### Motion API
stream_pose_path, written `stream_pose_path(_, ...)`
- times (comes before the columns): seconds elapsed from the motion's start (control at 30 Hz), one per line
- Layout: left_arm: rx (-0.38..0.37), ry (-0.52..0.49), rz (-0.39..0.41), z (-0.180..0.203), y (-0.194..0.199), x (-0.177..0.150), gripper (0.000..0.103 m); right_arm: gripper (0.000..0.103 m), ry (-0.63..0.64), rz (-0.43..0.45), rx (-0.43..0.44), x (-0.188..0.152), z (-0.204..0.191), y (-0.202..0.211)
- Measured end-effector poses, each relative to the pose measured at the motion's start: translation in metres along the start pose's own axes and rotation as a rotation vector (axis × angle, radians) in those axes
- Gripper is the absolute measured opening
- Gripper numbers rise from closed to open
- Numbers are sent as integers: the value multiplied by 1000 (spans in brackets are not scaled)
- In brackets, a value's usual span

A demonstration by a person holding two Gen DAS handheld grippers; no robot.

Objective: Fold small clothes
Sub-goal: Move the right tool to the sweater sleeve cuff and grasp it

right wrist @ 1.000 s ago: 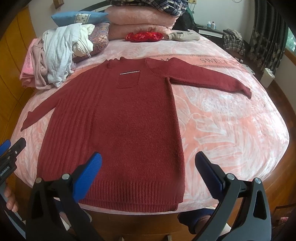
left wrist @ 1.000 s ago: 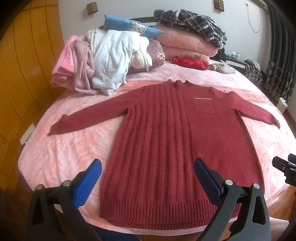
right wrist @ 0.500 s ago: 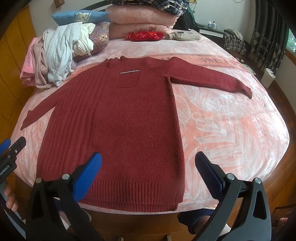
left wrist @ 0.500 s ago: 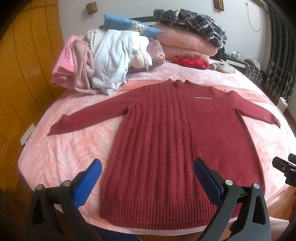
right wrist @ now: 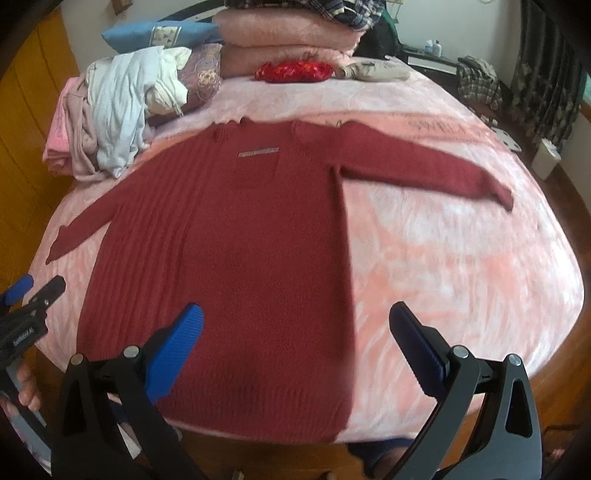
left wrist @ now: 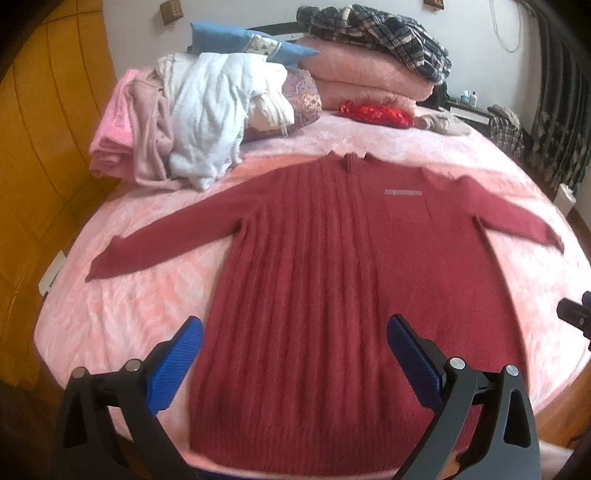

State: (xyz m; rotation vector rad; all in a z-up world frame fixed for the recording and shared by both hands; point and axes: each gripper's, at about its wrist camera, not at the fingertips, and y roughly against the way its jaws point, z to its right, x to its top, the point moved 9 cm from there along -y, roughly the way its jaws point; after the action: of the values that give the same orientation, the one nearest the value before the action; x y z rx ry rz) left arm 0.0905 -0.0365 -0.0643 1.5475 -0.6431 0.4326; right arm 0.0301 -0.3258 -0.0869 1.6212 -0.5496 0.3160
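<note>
Left wrist view: looked along the left gripper [left wrist: 293, 338], blue-padded fingers [left wrist: 173, 365] spread wide with nothing between them, held above the hem end of a dark red sweater [left wrist: 332, 295]. Saw the sweater laid flat and face up on a round bed under a pink bedspread [left wrist: 122, 314], both sleeves stretched out sideways, collar toward the far side, hem at the near edge. Noted a small pale strip over the chest pocket [left wrist: 403, 192]. Caught a dark piece of the right gripper at the right border.

Right wrist view: looked along the right gripper [right wrist: 295, 325], likewise wide open and gripping nothing, poised over the sweater's hem nearer its right side seam. Spotted part of the left gripper at the left edge, with fingertips of a hand [right wrist: 27, 391] wrapped around its handle.

Beyond the collar: a heap of white and pink clothes [left wrist: 192, 118], a blue pillow [left wrist: 236, 40], folded pink blankets [left wrist: 354, 74] topped by a plaid garment [left wrist: 384, 33], and a red cushion [left wrist: 375, 112]. Motion blur in both views, finer detail not readable.
</note>
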Motion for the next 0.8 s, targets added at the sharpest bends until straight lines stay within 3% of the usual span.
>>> stream_pose_path(0.17, -22, -33, 31, 39, -23, 42, 99, 100, -15, -11, -13, 46, 40, -16)
stream_pose_path(0.3, -30, -56, 42, 78, -58, 75, 99, 100, -97, 30, -27, 96, 105, -36)
stream_pose_path(0.37, -37, -67, 40, 101, -82, 94, 99, 100, -123, 10, -27, 115, 143, -57)
stream_pose_path(0.57, -68, -51, -19, 171, -157, 124, 99, 100, -214, -58, -44, 141, 250, -110)
stream_pose_path(0.8, -65, -48, -65, 241, -215, 134, 99, 99, -321, -119, -117, 139, 375, -154)
